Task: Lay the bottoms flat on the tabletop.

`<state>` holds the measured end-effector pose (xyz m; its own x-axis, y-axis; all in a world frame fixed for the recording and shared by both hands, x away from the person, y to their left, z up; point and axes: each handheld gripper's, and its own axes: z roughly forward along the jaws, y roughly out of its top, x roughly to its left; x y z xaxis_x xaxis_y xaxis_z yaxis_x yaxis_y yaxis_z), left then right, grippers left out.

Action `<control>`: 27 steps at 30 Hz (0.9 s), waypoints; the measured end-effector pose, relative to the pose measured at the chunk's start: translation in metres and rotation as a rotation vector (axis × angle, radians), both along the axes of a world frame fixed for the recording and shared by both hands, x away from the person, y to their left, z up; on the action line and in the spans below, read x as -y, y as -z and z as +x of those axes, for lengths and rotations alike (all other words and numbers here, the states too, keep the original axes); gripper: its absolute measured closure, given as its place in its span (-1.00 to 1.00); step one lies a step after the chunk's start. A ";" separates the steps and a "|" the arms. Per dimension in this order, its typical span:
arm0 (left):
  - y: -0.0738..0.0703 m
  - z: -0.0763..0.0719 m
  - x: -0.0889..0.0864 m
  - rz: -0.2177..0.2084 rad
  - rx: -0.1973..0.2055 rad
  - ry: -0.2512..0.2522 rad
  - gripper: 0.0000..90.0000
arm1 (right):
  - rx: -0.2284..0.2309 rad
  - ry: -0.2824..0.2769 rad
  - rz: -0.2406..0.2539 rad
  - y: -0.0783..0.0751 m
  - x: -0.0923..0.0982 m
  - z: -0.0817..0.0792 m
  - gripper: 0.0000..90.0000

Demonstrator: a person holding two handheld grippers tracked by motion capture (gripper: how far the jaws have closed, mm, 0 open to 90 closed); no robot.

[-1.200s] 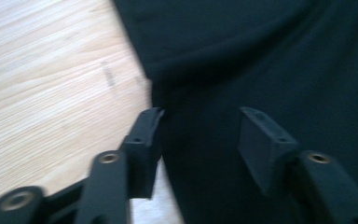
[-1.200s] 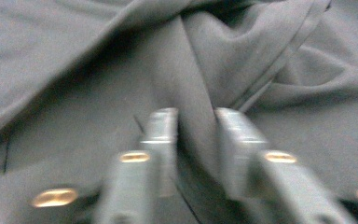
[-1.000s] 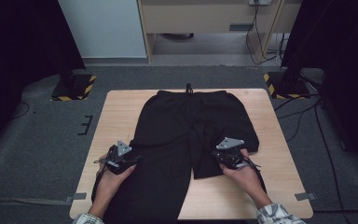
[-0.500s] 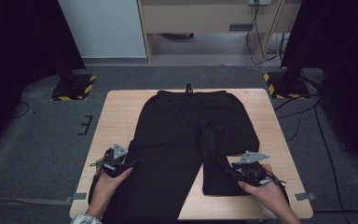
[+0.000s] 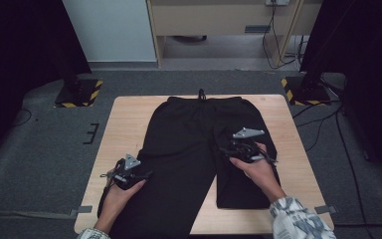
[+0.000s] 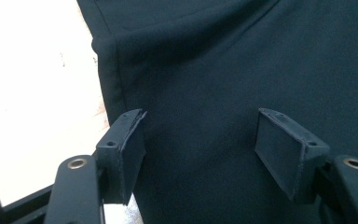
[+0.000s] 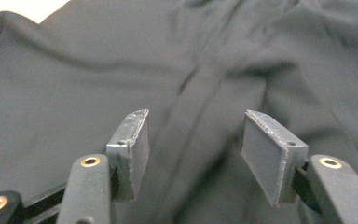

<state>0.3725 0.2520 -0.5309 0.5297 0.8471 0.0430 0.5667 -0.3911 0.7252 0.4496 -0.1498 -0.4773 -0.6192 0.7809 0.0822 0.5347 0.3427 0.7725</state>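
The black trousers [image 5: 204, 149] lie flat and spread on the worktop [image 5: 129, 119], not yet folded, with the left gripper [image 5: 129, 172] released over their outer leg seam and the right gripper [image 5: 241, 147], jaws just opened and empty, above the other leg.

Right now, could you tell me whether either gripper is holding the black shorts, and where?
Nothing is held: the left gripper and right gripper stand open above the black shorts.

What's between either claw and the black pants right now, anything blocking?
Nothing visible. The left claw stands open directly over the black pants near their side seam, and the right claw, whose jaws have just been opening, hangs open over bare fabric with nothing between the pads.
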 end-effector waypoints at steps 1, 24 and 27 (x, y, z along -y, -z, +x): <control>0.000 0.000 0.000 -0.004 0.001 -0.001 -0.29 | -0.004 0.007 -0.009 0.001 -0.006 0.007 -0.14; 0.001 -0.002 -0.003 -0.030 -0.006 -0.011 -0.21 | -0.030 0.079 -0.052 0.013 0.013 0.012 0.97; 0.001 -0.002 -0.003 -0.032 -0.004 -0.009 -0.17 | -0.025 0.082 -0.040 0.013 0.028 0.001 0.97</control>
